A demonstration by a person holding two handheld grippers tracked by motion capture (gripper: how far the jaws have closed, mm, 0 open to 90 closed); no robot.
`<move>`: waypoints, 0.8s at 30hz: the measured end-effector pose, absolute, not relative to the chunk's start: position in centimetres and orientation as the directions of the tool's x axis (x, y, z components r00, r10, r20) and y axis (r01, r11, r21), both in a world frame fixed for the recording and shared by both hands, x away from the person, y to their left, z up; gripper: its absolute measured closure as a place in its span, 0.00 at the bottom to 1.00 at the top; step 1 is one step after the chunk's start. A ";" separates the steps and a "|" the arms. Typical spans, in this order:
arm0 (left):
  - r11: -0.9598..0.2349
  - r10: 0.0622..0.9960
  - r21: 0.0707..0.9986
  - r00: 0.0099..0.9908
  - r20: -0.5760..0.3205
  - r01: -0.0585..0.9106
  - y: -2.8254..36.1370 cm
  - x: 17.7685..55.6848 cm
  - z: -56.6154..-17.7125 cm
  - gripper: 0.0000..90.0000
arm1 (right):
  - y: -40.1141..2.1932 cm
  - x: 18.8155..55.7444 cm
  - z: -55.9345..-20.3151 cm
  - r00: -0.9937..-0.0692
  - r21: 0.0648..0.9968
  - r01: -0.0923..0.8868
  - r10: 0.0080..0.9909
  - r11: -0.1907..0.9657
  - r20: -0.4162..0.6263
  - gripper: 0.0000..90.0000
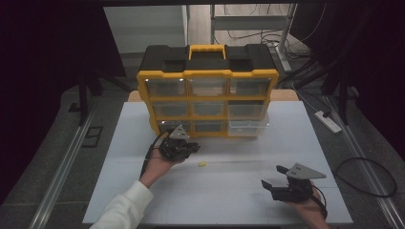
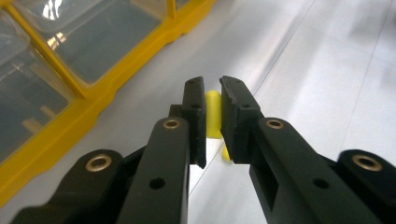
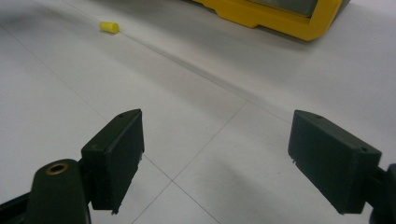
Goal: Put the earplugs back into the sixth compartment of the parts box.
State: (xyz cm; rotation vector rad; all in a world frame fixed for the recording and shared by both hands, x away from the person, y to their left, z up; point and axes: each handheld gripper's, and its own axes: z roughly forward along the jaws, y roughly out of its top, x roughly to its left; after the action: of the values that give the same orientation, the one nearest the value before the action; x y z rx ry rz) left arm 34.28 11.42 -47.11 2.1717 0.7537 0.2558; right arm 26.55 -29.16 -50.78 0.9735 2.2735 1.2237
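A black-and-yellow drawer organiser (image 1: 208, 90) stood upright at the far side of the white counter (image 1: 229, 200), with a yellow carry handle on top. Its front held nine clear drawers in three rows of three. Whatever lay inside them was hard to make out through the glare and dim light; in the left claw view two of the drawers showed only faint shapes behind the plastic. The bottom right drawer (image 1: 247, 126) stood pulled out a little from the frame.

One small yellow plug-like piece (image 1: 202, 164) lay on the counter in front of the organiser, apart from it and roughly between the two hands. There were two claws, one in each hand.

The left claw (image 1: 192, 149) hovered just left of the piece in the high view. Its jaws stood nearly together with only a narrow slit between the pads. In the left claw view the yellow piece (image 2: 213, 114) showed through that slit, mostly hidden by the pads, lying on the counter beyond them and not gripped.

The right claw (image 1: 272, 176) rested near the front right of the counter, well apart from the piece, its jaws spread wide with nothing between them. In the right claw view the piece (image 3: 109, 27) lay far off at upper left, and the organiser's yellow base was cut off at the top edge.
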 end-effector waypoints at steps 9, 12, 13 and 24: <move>-0.429 0.596 0.799 0.797 -0.101 0.422 11.7 33.7 -45.7 0.89 | -29.2 26.6 -50.8 -0.687 0.836 0.395 0.726 0.380 -0.005 0.21; -0.420 0.595 0.809 0.798 -0.096 0.411 11.7 33.7 -45.2 0.89 | -29.2 26.6 -50.8 -0.687 0.836 0.395 0.727 0.381 -0.007 0.21; -0.419 0.595 0.811 0.798 -0.095 0.408 11.7 33.6 -45.0 0.89 | -29.2 26.6 -50.8 -0.687 0.836 0.395 0.727 0.382 -0.007 0.21; -0.383 0.580 0.846 0.809 -0.092 0.371 11.3 33.9 -42.3 0.89 | -29.2 26.6 -50.7 -0.687 0.838 0.393 0.726 0.379 -0.006 0.21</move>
State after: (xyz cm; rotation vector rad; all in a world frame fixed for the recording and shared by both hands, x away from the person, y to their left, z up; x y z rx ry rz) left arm 33.88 11.31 -42.29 2.0160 0.7053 0.2702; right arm 26.57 -29.24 -50.73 0.9728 2.2701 1.2263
